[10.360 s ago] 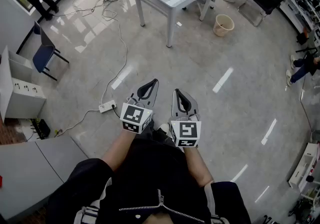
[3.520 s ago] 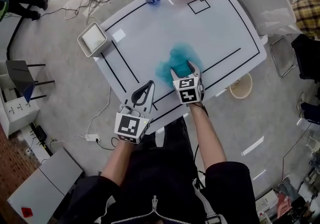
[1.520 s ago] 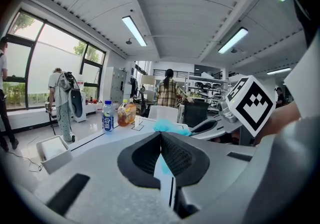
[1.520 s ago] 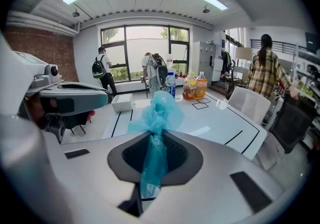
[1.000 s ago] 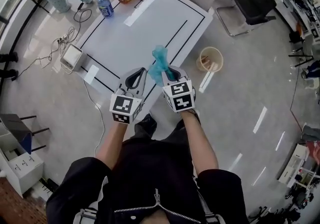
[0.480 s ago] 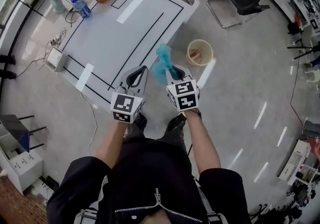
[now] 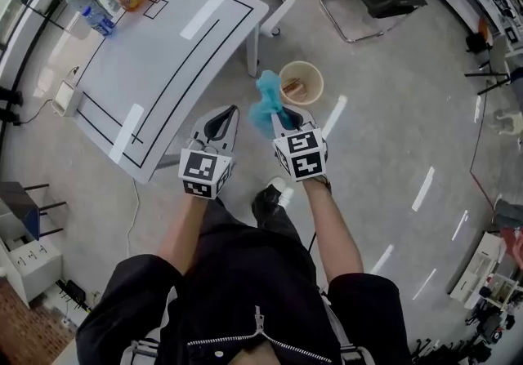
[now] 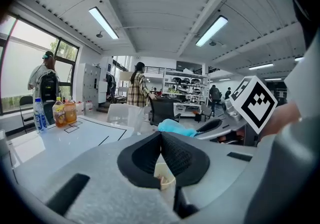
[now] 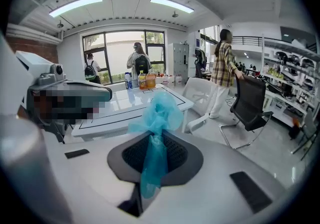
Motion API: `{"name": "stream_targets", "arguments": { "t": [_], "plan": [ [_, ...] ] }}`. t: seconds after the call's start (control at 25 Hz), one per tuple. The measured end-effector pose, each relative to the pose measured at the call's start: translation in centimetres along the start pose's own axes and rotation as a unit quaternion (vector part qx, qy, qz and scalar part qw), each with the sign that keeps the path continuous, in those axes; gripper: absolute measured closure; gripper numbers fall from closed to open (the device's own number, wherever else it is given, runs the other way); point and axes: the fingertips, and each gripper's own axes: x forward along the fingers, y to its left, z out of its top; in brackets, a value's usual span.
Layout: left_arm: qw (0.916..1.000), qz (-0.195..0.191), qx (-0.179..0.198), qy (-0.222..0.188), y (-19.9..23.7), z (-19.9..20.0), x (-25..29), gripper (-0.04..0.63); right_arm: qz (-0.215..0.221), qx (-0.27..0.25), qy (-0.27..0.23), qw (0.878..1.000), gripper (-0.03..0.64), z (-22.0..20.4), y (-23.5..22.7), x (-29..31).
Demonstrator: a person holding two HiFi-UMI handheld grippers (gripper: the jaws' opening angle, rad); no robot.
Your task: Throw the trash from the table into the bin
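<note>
Head view: my right gripper (image 7: 286, 118) is clenched on the teal trash (image 7: 265, 98), mid-frame, just short of the bin (image 7: 301, 84) and off the counter (image 7: 163, 45). Left gripper (image 7: 226, 114) closed, empty. Carry step, I judge. Next: centre over the bin mouth, release.

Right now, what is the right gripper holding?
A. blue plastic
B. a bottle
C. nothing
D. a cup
A: in its own view, the right gripper is shut on the blue plastic, which sticks up in a crumpled bunch above it.
</note>
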Motion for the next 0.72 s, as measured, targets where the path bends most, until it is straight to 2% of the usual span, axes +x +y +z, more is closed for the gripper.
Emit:
{"name": "stream_targets", "arguments": {
  "t": [0.32,0.72],
  "plan": [
    [1.0000,0.006,0.001,0.001,-6.8,0.8,2.9,0.589,0.003,0.007,-0.001,1.000,0.586,-3.3,-6.0,-4.1],
    [0.9999,-0.005,0.001,0.011,-8.9,0.8,6.3,0.588,0.001,0.034,0.002,0.999,0.586,-5.4,-8.8,-4.9]
  ]
}}
